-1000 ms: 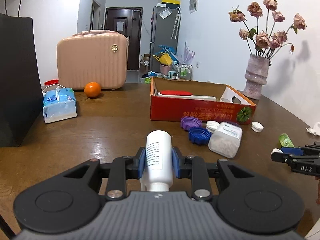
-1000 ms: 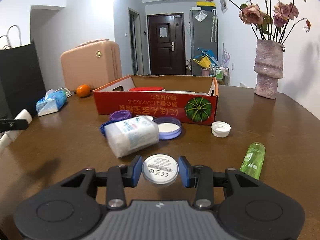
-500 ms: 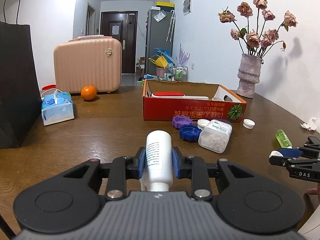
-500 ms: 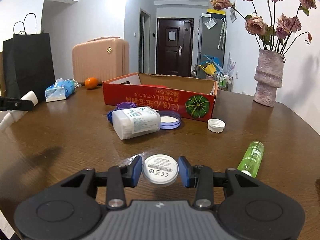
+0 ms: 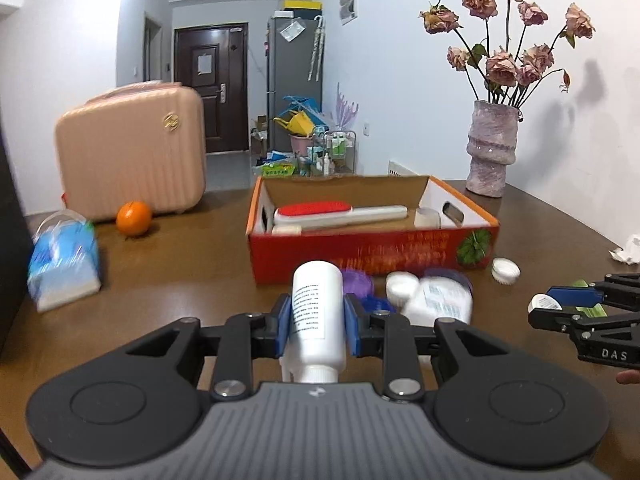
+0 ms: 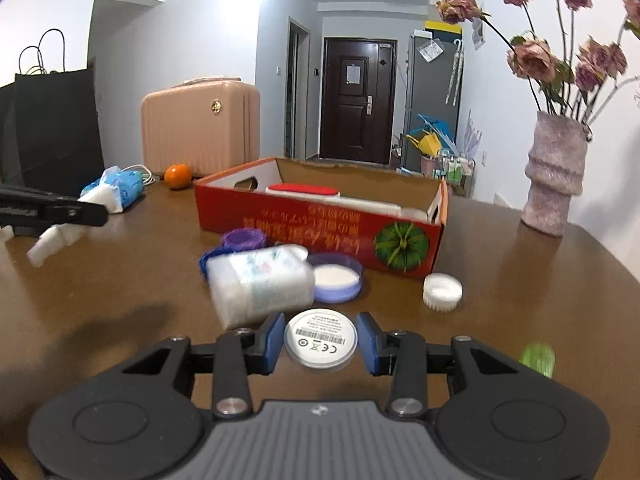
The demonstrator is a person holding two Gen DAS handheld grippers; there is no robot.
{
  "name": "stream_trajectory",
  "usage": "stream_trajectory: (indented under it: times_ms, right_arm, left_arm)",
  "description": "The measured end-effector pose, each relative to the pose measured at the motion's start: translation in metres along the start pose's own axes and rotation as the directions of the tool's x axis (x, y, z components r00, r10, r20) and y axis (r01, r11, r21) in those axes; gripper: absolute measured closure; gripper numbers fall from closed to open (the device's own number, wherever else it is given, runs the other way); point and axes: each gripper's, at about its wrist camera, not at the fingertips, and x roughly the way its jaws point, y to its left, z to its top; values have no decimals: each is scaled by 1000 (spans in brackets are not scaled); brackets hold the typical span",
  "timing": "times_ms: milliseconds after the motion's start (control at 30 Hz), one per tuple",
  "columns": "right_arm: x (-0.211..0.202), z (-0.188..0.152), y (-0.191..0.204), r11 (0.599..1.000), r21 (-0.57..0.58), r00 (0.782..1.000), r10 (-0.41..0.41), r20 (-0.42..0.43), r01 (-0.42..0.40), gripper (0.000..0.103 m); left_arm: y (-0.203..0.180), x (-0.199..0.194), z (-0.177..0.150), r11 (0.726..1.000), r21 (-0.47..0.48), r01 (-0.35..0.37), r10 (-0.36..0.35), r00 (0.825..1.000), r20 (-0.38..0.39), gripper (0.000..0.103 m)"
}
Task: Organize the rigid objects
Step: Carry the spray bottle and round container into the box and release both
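We find the left gripper (image 5: 318, 330) pinched on a white bottle (image 5: 318, 308), blue pads pressed to its sides. The bottle's long axis runs along the fingers: its base points ahead toward the red cardboard box (image 5: 372, 250), its neck back toward the gripper body. The right gripper (image 6: 320, 342) holds a white round disc (image 6: 320, 338) between its pads, printed face toward the camera; both pads appear to touch its rim, and we judge this a grip.

Taking the box as landmark: both held items hang on its near side, above the brown table (image 5: 180, 264). Against the box's front wall lie a purple cap (image 6: 243, 239), a lavender lid (image 6: 337, 278), a clear tub of white granules (image 6: 260, 282) on its side, and a white ribbed cap (image 6: 442, 292) toward its right corner. A green tube (image 6: 537, 356) lies nearer the right gripper, well short of the box. Inside the box rests a red-and-white brush (image 5: 340, 213), lengthwise along the box.

We judge the step in hand to be carrying two items toward the box. The next move calls for lifting each clear of the front wall, past the clutter below, then releasing inside. The bottle would sit best laid parallel to the brush.
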Motion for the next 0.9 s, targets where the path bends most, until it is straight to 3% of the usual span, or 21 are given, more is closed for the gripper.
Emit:
stream_trajectory:
  times_ms: [167,400,567,700,900]
  right_arm:
    - [31,34,-10,1000,-26,999,18,44,-17,64]
    - [89,102,-30,999,-35,996,38,77,-35,64]
    - [164,141,-50,996,33,995,88,-46,-87,64]
    - [224,153,-55,991,86,979,115,-166,-102,64]
    - [251,160,-48,986,123,974,136,-180,-115,61]
  left_arm:
    - [-1,54,50,996,-2,84,-84,996,-11,75]
    - [-1,164,107,994,-3,111,-110,985,-134,75]
    - [7,238,112,997,-21,75,-78,957,-280,75]
    - [6,270,106,997,-5,78,-75,936,-344,74]
    - [12,272,104,997,-24,71,-75,942,-326,68]
